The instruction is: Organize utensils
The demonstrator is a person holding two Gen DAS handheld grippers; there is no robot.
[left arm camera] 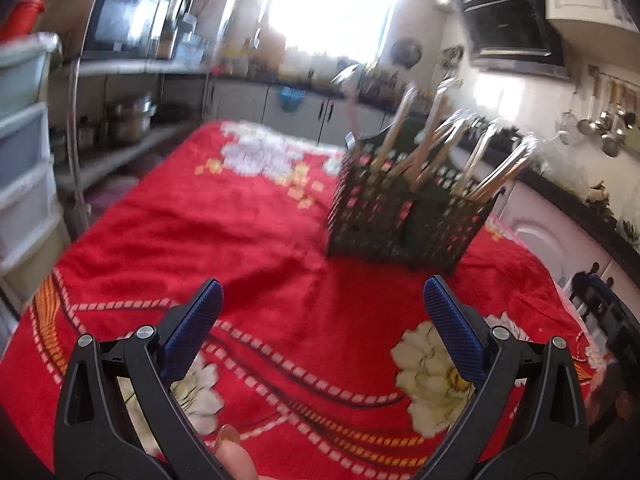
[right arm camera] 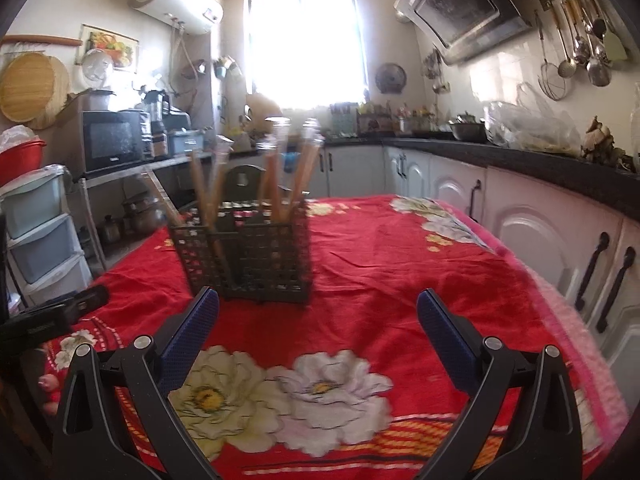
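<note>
A black mesh utensil basket (left arm camera: 404, 216) stands on the red flowered tablecloth (left arm camera: 240, 232), with several wooden-handled utensils (left arm camera: 436, 148) upright in it. My left gripper (left arm camera: 322, 292) is open and empty, near the table's front, short of the basket, which lies ahead to the right. In the right wrist view the basket (right arm camera: 248, 256) is ahead and left, utensils (right arm camera: 276, 176) sticking up from it. My right gripper (right arm camera: 318, 306) is open and empty above the cloth (right arm camera: 400, 264), just in front of the basket.
Metal shelves with pots (left arm camera: 128, 120) and plastic drawers (right arm camera: 44, 232) stand left of the table. White cabinets (right arm camera: 540, 224) under a dark counter run along the right. The left gripper's body (right arm camera: 52, 316) shows at the left edge.
</note>
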